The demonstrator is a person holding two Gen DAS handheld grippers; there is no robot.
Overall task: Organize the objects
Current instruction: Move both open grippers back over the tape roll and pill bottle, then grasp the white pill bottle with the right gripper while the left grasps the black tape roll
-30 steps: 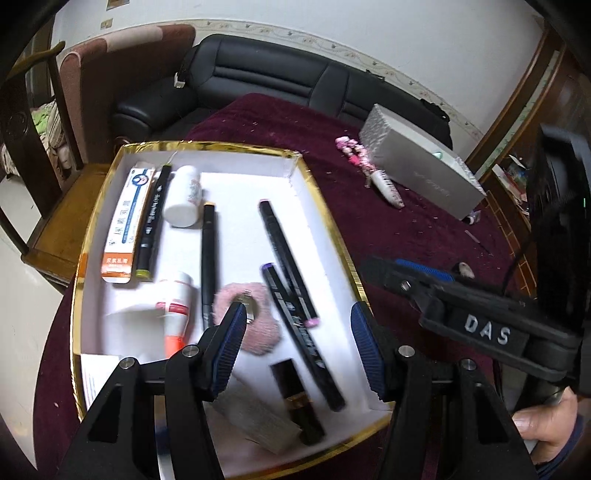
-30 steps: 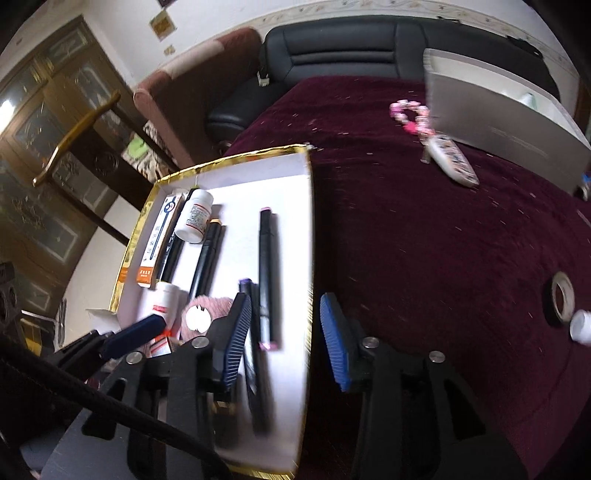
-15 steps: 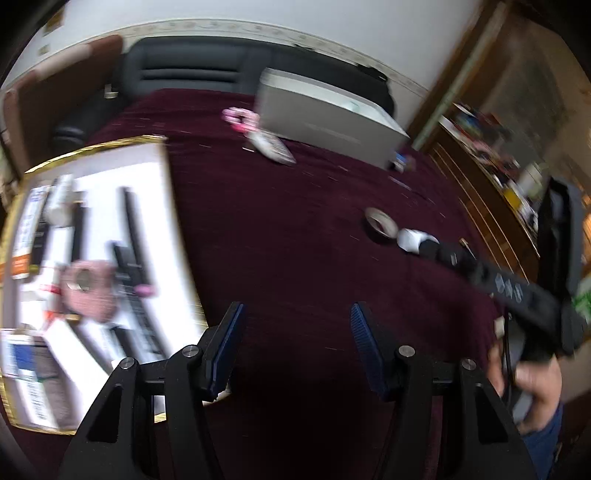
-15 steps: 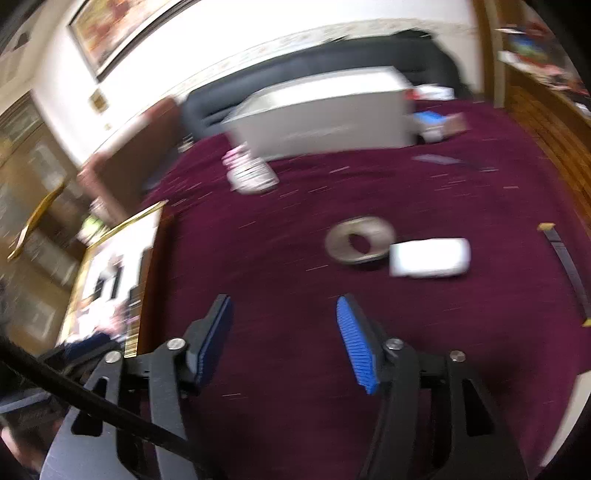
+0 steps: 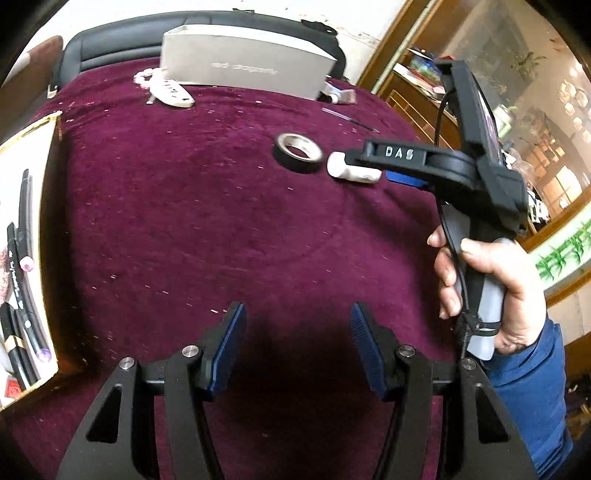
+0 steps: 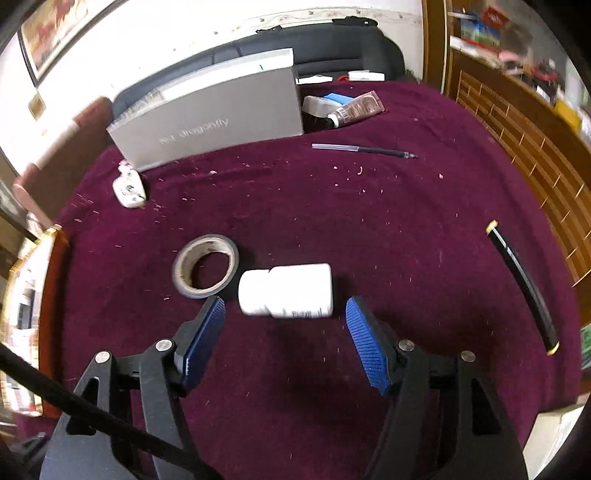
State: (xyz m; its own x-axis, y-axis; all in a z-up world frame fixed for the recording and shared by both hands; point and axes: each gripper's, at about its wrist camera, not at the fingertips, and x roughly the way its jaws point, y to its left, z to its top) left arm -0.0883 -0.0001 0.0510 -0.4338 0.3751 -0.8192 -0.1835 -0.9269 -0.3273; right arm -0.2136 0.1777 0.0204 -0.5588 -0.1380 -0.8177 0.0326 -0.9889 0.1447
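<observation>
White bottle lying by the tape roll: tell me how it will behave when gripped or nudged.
The white bottle lies on its side, so a nudge would likely roll it. Smooth plastic may slip between pads. It looks small and probably light; the plush cloth should damp rolling.

Surface (image 6: 369, 221) w/ dark maroon velvety cloth, speckled w/ pale crumbs. Black leather sofa (image 6: 332, 48) behind it, against white wall (image 6: 166, 40) w/ patterned border strip. Framed picture (image 6: 48, 29) upper left on wall. Brown wooden cabinet w/ slatted front (image 6: 517, 122) on right, shelves cluttered. Reddish-brown chair (image 5: 33, 62) at left.
</observation>
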